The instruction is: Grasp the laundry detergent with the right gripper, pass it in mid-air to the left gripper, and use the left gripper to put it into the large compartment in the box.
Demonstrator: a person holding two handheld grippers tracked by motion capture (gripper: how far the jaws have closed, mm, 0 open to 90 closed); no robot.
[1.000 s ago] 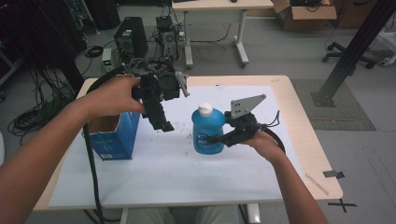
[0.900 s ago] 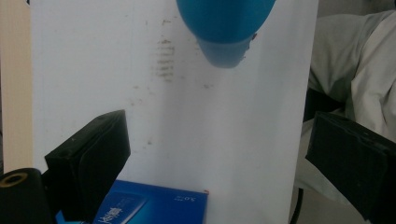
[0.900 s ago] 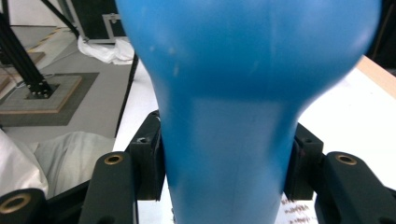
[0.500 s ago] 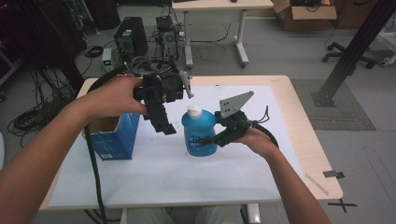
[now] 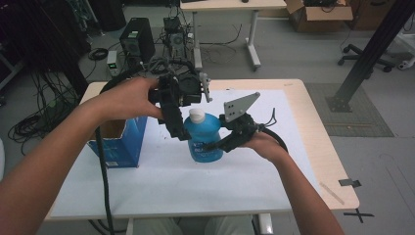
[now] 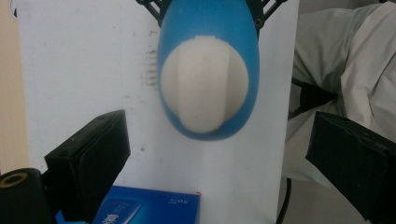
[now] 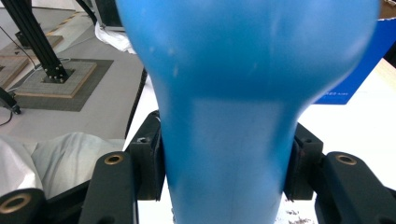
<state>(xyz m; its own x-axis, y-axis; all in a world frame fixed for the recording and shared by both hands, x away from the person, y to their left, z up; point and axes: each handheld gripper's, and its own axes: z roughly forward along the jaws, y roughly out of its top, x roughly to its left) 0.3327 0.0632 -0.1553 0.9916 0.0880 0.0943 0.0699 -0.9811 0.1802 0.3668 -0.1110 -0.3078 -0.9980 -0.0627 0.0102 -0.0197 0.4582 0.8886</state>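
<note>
A blue bottle [image 5: 204, 141] with a white cap [image 5: 197, 115] is held upright just above the table, and my right gripper [image 5: 213, 145] is shut on its lower body from the right. In the right gripper view the bottle [image 7: 233, 93] sits squeezed between the two black pads [image 7: 152, 163]. My left gripper [image 5: 181, 128] hangs open at the bottle's upper left, pointing down. Seen from the left gripper view, the cap [image 6: 205, 88] and the bottle [image 6: 210, 18] lie ahead of the wide-apart jaws of the left gripper [image 6: 219, 158], with nothing touching them.
An open blue carton [image 5: 120, 144] stands at the left of the white sheet [image 5: 161, 186] that covers the table [image 5: 333, 161]. The carton's top [image 6: 149, 207] lies just below the left gripper. Cables trail off the table's left side.
My right gripper has carried the bottle leftward and slightly up, bringing it beside and under the left gripper. The left hand has stayed nearly still.
</note>
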